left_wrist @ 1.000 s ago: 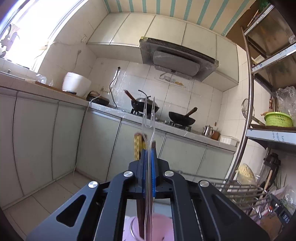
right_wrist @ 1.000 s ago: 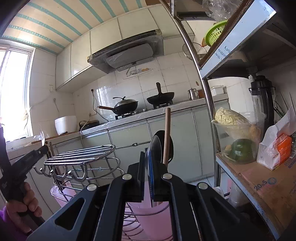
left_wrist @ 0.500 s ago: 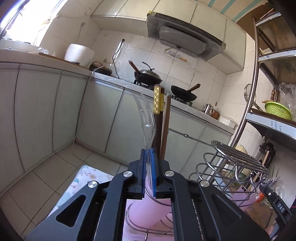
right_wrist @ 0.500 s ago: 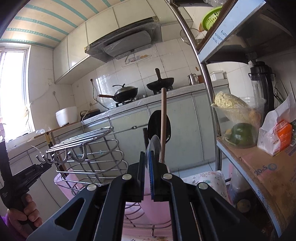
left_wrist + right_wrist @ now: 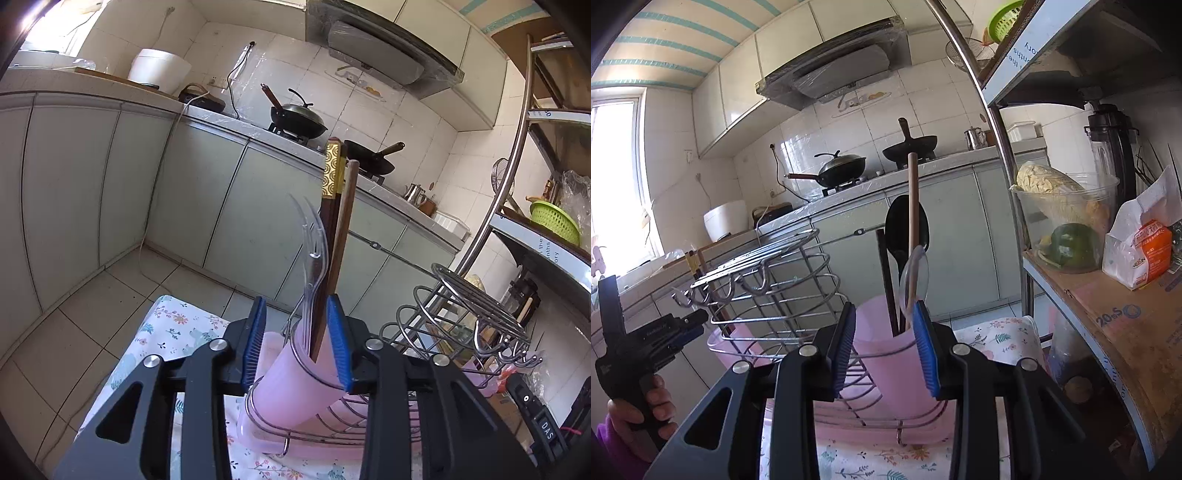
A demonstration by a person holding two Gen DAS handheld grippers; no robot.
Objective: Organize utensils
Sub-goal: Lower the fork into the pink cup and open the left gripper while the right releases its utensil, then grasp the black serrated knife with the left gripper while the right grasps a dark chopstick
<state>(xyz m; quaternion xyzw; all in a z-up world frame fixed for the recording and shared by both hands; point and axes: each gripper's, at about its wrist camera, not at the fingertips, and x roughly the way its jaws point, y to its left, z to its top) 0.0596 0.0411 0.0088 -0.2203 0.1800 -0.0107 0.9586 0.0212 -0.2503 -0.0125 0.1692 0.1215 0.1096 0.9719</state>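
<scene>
Lower centre of both wrist views: left tool [image 5: 295, 339] and right tool [image 5: 884, 345] jaws are opening, clenched a second ago. Clear fork [image 5: 312, 258] and clear spoon [image 5: 914, 275] now stand released in pink cups [image 5: 886, 354]; both utensils placed.

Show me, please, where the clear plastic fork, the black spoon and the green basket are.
clear plastic fork [image 5: 314, 236], left wrist view, on the tines.
black spoon [image 5: 899, 225], right wrist view, on the bowl left of the wooden stick.
green basket [image 5: 554, 221], left wrist view, on its outer wall.
</scene>
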